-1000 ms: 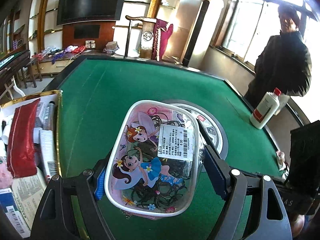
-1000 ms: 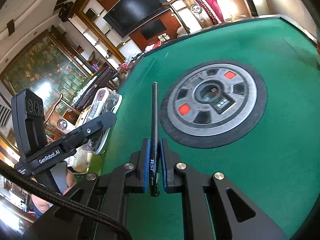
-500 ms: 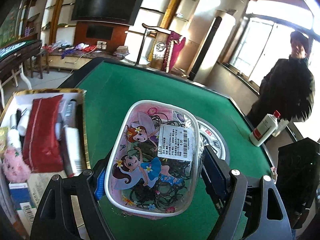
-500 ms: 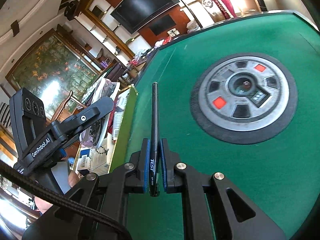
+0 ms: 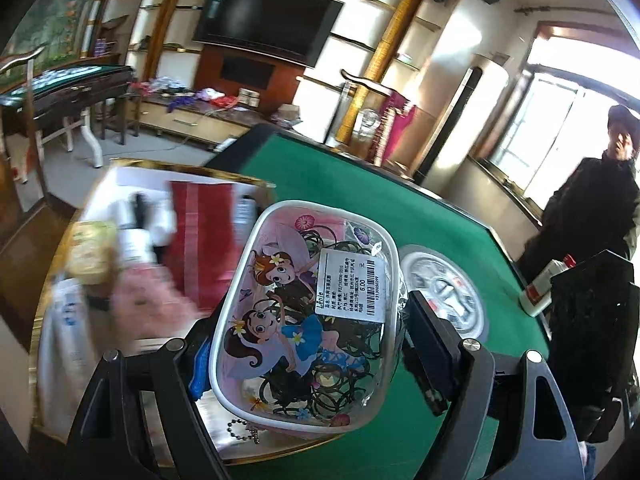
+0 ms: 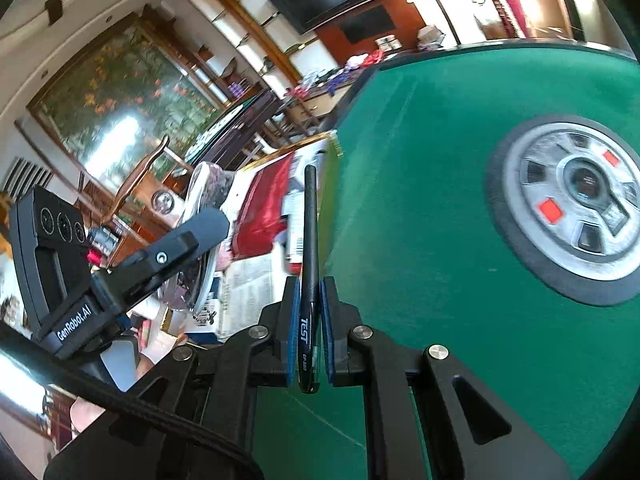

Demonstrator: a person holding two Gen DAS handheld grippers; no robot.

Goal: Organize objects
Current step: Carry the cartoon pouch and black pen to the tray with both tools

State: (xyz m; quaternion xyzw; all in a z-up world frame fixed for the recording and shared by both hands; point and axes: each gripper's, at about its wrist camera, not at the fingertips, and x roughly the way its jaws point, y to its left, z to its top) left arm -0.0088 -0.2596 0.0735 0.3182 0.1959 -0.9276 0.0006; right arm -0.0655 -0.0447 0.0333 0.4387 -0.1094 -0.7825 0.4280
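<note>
Both hands have swung sideways across the green table (image 5: 420,208) toward the gold-rimmed box (image 5: 36,320) at its left edge, which a second ago sat at the margin of the left view and now fills much of it, blurred. The left gripper (image 5: 308,320) is clamped on the plastic case (image 5: 308,320) of hair ties with a cartoon lid, its fingers held wide by the case, which now hangs over the box's near corner. The right gripper (image 6: 308,316) has its fingers pressed together on a black pen (image 6: 309,240), whose tip points toward the box's red pouch (image 6: 264,208). Both items seem nearly in place for dropping into the box; neither is released yet.
</note>
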